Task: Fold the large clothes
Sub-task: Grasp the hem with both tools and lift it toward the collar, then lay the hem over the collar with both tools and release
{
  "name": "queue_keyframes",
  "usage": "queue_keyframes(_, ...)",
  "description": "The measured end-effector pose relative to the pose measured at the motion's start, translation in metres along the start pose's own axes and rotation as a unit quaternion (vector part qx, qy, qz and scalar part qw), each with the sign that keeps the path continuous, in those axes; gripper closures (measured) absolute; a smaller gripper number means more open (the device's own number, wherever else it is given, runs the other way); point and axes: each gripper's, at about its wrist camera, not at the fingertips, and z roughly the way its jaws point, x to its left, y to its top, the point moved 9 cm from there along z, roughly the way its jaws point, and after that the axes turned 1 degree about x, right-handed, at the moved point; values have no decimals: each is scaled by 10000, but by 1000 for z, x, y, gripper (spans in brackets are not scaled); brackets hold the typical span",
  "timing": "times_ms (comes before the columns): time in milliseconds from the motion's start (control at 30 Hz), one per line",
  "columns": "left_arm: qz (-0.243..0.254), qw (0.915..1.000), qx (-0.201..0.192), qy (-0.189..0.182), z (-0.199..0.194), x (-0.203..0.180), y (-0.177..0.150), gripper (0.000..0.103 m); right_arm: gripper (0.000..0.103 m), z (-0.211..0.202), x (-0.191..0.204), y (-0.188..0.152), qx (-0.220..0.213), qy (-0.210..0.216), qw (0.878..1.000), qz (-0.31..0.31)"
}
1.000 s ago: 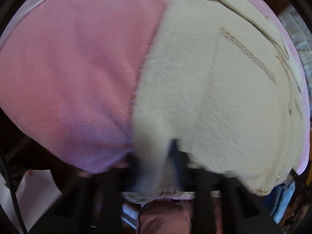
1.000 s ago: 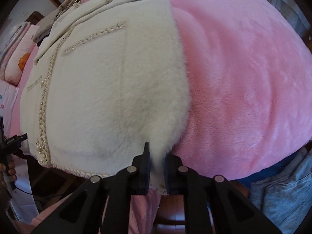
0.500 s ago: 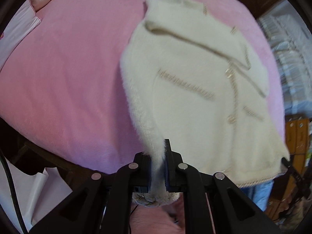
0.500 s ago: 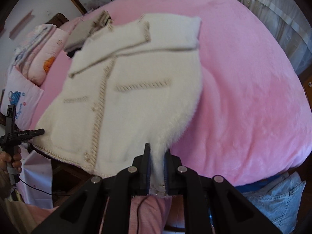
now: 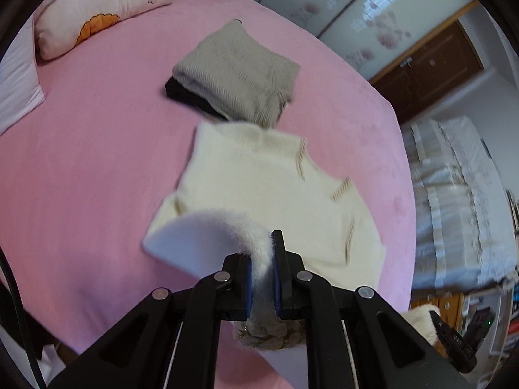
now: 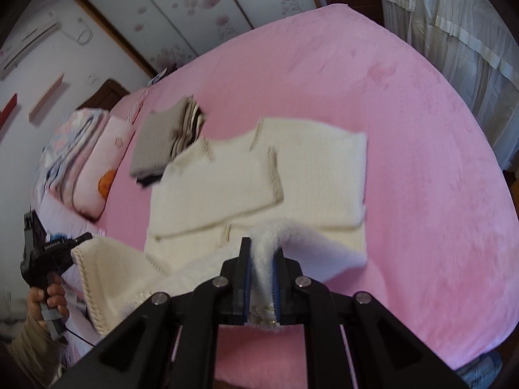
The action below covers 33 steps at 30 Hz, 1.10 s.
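Pink plush bedding [image 5: 81, 168] fills both wrist views, with patterned wardrobe doors [image 5: 340, 16] along the upper edge and a pillow [image 5: 97, 6] at the upper left of the left view. On the bed lies the cream fleece cardigan [image 5: 269, 188], sleeves already crossed over its chest, its long axis running from the bottom centre of each frame up toward the collar near the middle. Just beyond the collar, in the upper middle of the left view, sits a stack of folded clothes [image 5: 240, 74], a grey knit on top of something dark; whether it touches the collar I cannot tell. The left gripper [image 5: 263, 269] is pinched narrow on a fluffy hem corner that arches up from the bed into its jaws, and the right gripper [image 6: 262, 270] is clamped the same way on the opposite hem corner; in the right view the left gripper also shows at the lower left edge with the trimmed hem draped from it. Both corners are raised above the bedding while the upper body stays flat, so the garment lies straight ahead of both tools, neither clearly nearer. By my judgement the step in hand is carrying the hem forward toward the collar to halve the cardigan, and it turns on keeping both corners level. No containers are in view.
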Motion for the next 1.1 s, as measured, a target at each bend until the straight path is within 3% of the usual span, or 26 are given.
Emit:
queue_keyframes(267, -510, 9955, -140, 787, 100, 37, 96, 95, 94, 105, -64, 93, 30, -328, 9964, 784)
queue_keyframes(367, -534, 9950, 227, 819, 145, 44, 103, 91, 92, 149, -81, 107, 166, -255, 9939, 1057)
queue_keyframes(400, -486, 9929, 419, 998, 160, 45, 102, 87, 92, 164, -84, 106, 327, -334, 9930, 1081)
queue_keyframes(467, -284, 9874, 493, 1475, 180, 50, 108, 65, 85, 188, -90, 105, 450, -696, 9918, 974)
queue_keyframes(533, -171, 9845, 525, 1667, 189, 51, 113, 36, 82, 200, -92, 107, 474, -692, 9918, 960)
queue_keyframes(667, -75, 9825, 486, 1799, 192, 54, 125, 34, 81, 202, -97, 106, 456, -476, 9930, 984)
queue_keyframes(900, -192, 9881, 310, 1497, 181, 65, 139, 33, 79, 184, -90, 109, 359, 8, 9966, 738)
queue_keyframes(933, -174, 9890, 281, 1445, 179, 66, 140, 32, 74, 182, -90, 110, 335, 140, 9957, 848)
queue_keyframes(1033, -115, 9908, 257, 1324, 180, 71, 141, 32, 29, 172, -97, 117, 97, 569, 9871, 1491)
queue_keyframes(1100, -62, 9917, 224, 1265, 179, 72, 141, 32, 27, 167, -104, 120, -67, 602, 9823, 1772)
